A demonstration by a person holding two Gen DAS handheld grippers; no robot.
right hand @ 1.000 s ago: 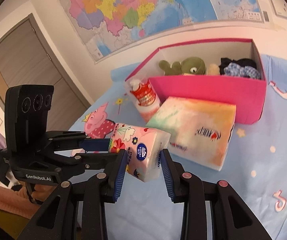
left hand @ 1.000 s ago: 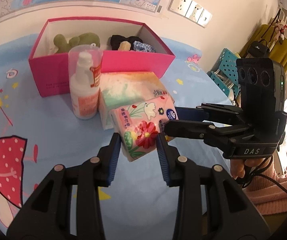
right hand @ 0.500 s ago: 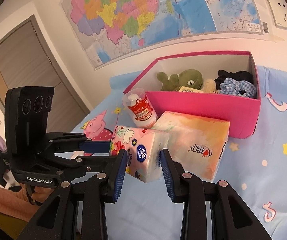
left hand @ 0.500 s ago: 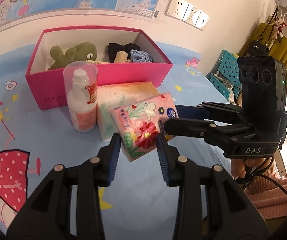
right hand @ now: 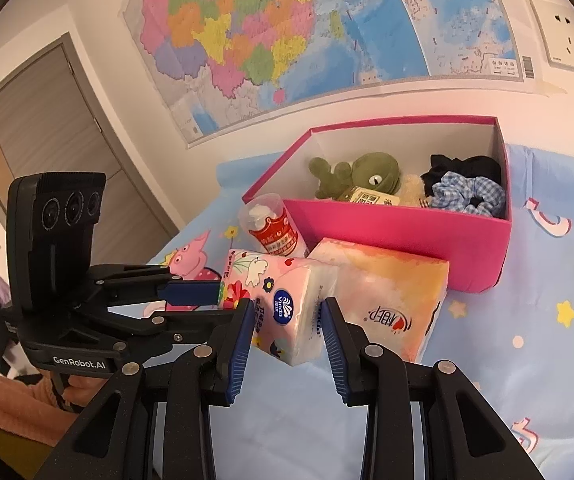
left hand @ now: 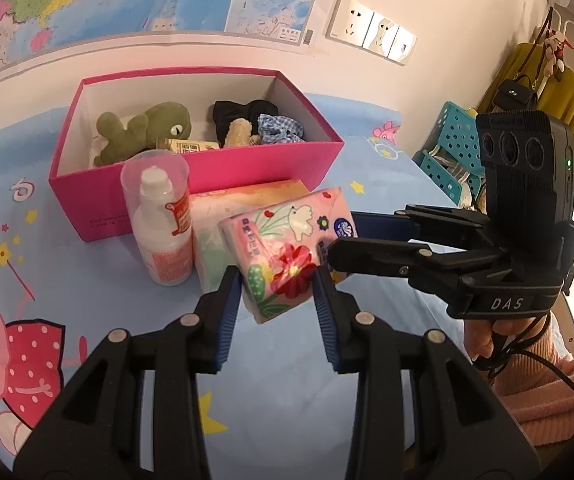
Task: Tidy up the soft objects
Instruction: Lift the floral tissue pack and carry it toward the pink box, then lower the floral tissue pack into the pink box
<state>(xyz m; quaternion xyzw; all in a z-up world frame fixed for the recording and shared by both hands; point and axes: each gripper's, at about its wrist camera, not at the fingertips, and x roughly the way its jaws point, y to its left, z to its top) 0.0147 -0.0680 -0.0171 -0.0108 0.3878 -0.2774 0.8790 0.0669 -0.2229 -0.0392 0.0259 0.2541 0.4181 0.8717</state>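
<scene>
Left wrist view: the left gripper (left hand: pixel 278 294) has its blue-padded fingers (left hand: pixel 229 312) pressed against the two sides of a pink floral tissue pack (left hand: pixel 287 254), clamping its near end. From the right side of this view the right gripper (left hand: pixel 337 240) reaches in and grips the same pack at its far end, so both tools hold it at once, lifted above the blue cartoon-print sheet (left hand: pixel 279 376).

From the right wrist camera, the right gripper (right hand: pixel 288 320) shows its pads (right hand: pixel 240 344) closed on the pack's (right hand: pixel 287 312) white end (the one with the round blue logo), while the left gripper (right hand: pixel 207 300) comes in from the left and pinches the flowered end.

Just behind the held pack lies a larger orange-and-white tissue pack (left hand: pixel 223 216) flat on the sheet, and beside it, to its left in the left wrist view, a white bottle (left hand: pixel 161 224) with a red label and clear cap stands upright. Behind both sits an open pink box (left hand: pixel 215 176) holding a green plush toy (left hand: pixel 147 128), a black fabric item (left hand: pixel 243 112), a blue checked scrunchie (left hand: pixel 281 130), a beige plush piece (left hand: pixel 239 132) and a small printed packet (left hand: pixel 191 146).

A map (right hand: pixel 287 28) hangs on the wall above the box.
</scene>
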